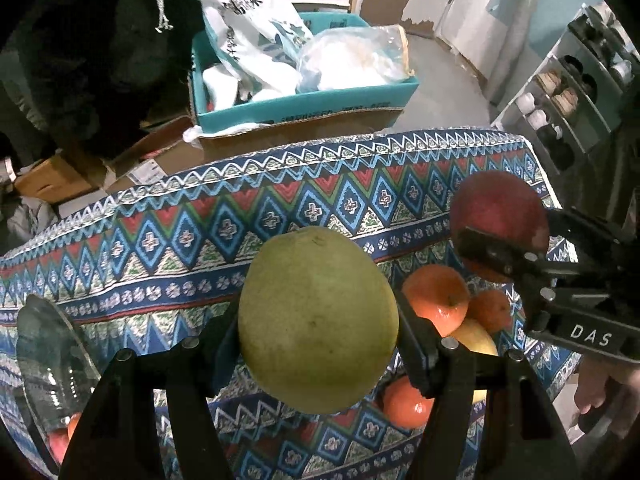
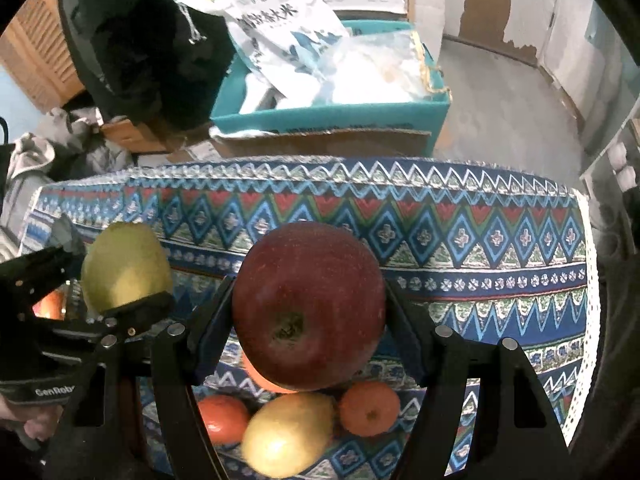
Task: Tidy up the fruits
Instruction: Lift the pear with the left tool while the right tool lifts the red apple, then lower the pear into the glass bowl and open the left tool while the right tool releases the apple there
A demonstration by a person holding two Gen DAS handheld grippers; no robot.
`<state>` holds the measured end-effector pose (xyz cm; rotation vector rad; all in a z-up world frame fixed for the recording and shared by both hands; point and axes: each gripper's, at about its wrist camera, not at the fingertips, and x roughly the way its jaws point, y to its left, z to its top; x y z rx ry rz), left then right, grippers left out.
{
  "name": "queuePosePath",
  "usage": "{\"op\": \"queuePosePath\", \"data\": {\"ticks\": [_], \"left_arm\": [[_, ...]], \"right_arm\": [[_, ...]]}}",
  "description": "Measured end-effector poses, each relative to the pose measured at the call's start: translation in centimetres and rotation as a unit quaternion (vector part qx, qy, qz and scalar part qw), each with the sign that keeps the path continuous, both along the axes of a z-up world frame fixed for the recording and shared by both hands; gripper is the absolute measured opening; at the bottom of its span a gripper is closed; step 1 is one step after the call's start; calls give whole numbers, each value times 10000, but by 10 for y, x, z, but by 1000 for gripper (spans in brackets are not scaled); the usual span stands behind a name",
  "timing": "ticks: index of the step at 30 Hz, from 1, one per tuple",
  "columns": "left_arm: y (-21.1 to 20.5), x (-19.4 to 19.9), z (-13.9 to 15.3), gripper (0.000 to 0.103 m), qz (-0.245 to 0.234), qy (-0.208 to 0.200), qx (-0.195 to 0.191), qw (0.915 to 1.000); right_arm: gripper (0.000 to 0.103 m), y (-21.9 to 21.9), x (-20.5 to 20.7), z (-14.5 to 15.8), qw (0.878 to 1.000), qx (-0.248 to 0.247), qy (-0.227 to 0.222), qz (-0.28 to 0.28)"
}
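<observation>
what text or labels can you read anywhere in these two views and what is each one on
"DAS": white letters on the body of the right tool, seen from the left wrist view.
"GenRob", cut off by the frame edge: on the body of the left tool, seen from the right wrist view.
Large Chinese characters on the white bag: too blurred to quote reliably.
Print along the teal box front: too small to read.

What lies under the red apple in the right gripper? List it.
Below the red apple, held by the right gripper, lie a yellow fruit and oranges on the patterned tablecloth. One orange is mostly covered by the apple.
</observation>
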<state>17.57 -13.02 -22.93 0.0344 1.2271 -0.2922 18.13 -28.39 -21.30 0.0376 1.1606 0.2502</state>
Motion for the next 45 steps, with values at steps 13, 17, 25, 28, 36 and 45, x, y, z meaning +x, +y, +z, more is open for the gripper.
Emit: {"op": "queuePosePath", "data": {"ticks": [13, 17, 25, 28, 36, 45], "left_arm": [[32, -21, 34, 70, 238, -208, -66, 9995], [41, -28, 46, 70, 265, -322, -61, 9991], [74, -47, 64, 70, 375, -491, -113, 9980], [89, -54, 71, 70, 464, -527, -125, 9974], [128, -74, 89, 70, 724, -673, -151, 9950], [165, -89, 100, 70, 937, -879, -38, 9917]], "right_arm": [[72, 39, -21, 49, 9981, 352, -415, 297], [72, 53, -28, 64, 9968, 387, -559, 412], [72, 79, -38, 86, 9942, 482, -742, 608], [72, 92, -42, 95, 9923, 549, -822, 743], [72, 129, -51, 113, 9872, 653, -971, 1082], [72, 170, -58, 118, 9826, 684, -981, 1421]]}}
